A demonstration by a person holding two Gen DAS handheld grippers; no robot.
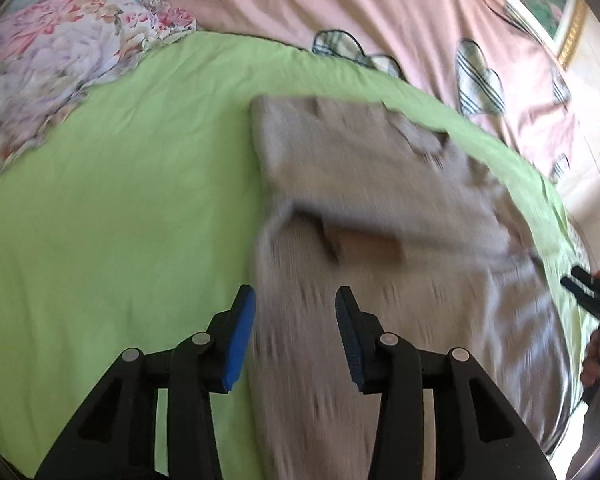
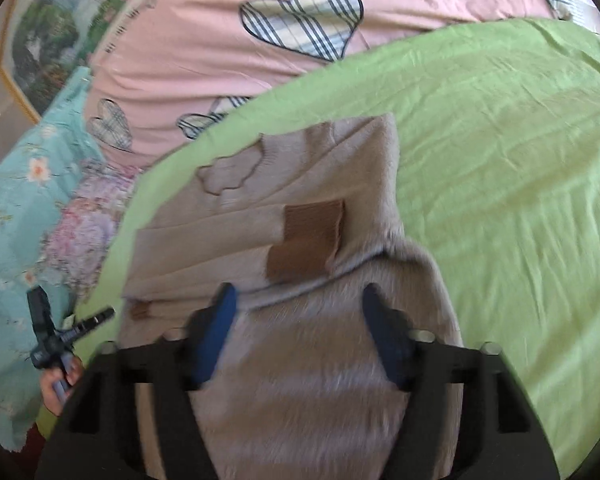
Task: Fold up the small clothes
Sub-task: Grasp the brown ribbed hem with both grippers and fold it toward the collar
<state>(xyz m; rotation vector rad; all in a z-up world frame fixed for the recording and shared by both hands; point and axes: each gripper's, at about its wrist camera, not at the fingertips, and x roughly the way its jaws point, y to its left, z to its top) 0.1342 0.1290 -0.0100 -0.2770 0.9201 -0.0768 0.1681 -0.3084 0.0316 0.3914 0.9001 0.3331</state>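
With the beige sweater (image 2: 300, 208) lying part-folded on the green sheet (image 2: 500, 160), both the left gripper (image 1: 296, 334) and right gripper (image 2: 298, 332) jaws stand wide and empty; regrip the near hem evenly before folding

Setting: a home bedroom. A bed carries a green sheet (image 2: 500, 168), a pink quilt (image 2: 204, 60) with checked hearts, and floral bedding (image 1: 48, 80). A framed picture (image 2: 40, 52) hangs behind.
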